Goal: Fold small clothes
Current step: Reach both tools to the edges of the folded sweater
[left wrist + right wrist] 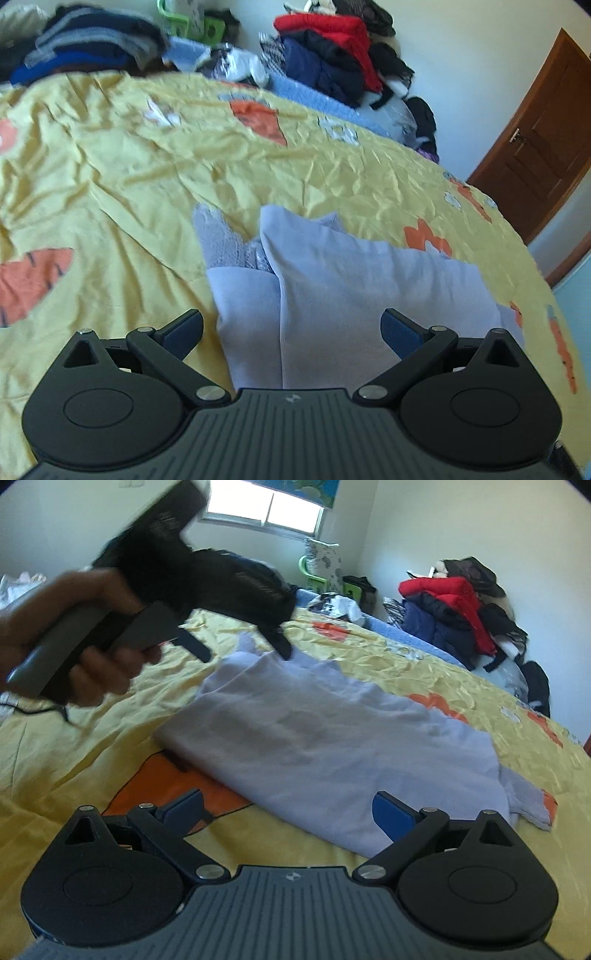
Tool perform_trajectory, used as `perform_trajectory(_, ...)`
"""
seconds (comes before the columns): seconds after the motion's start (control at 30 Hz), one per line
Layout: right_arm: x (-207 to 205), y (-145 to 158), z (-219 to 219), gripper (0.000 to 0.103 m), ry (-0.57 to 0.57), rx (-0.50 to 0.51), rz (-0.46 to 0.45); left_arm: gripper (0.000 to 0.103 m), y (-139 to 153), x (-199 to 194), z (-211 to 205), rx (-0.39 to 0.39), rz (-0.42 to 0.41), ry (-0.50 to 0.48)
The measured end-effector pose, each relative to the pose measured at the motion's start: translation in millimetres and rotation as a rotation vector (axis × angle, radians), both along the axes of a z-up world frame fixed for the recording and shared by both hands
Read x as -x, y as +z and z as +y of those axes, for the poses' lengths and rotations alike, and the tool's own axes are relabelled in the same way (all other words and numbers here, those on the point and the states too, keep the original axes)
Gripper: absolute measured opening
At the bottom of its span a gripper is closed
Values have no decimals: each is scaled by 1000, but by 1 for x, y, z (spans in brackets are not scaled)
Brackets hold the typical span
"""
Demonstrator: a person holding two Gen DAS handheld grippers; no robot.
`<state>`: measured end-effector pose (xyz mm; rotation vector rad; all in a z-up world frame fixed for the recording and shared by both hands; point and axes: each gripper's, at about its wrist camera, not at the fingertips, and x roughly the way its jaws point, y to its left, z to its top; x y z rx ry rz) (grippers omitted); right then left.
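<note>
Yellow bedding with orange carrot prints covers the bed (110,177), which fills both views; piled clothes (332,55) sit against the far wall, and a brown door (546,129) stands to the right of the left tool.

A pale lavender garment (314,746) lies spread on the bed. Seen from the left tool (291,328), it sits directly ahead and between the fingers, partly doubled over with a raised fold running away from the camera. Seen from the right tool (288,808), it lies ahead and slightly right, with one edge reaching the right finger.

Both tools have their fingers spread wide and hold nothing.

The likely risk is that the soft fabric bunches or slides on the wrinkled sheet when pinched, so a fold lands crooked. A tool might also catch the bedding together with the garment, since the cloth lies flat against it.

In the right wrist view, a person's hand (85,642) grips the left tool's handle in the upper left, angled downward, its fingertips just over the garment's far edge. That hand and tool are motion-blurred. The right tool hovers low over the near edge, pointing across the bed.
</note>
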<state>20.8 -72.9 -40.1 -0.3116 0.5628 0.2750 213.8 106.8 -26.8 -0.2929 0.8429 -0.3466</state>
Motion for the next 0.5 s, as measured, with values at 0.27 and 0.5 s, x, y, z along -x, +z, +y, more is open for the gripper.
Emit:
perform_trajectory(0.27,0,-10,29,97,38,91,-35,103,-13,-24,18,172,89,-9)
perform_trajectory(0.5,-9,-10,43,97,18,92,-47,103,-17,-42,24,279,121,-6)
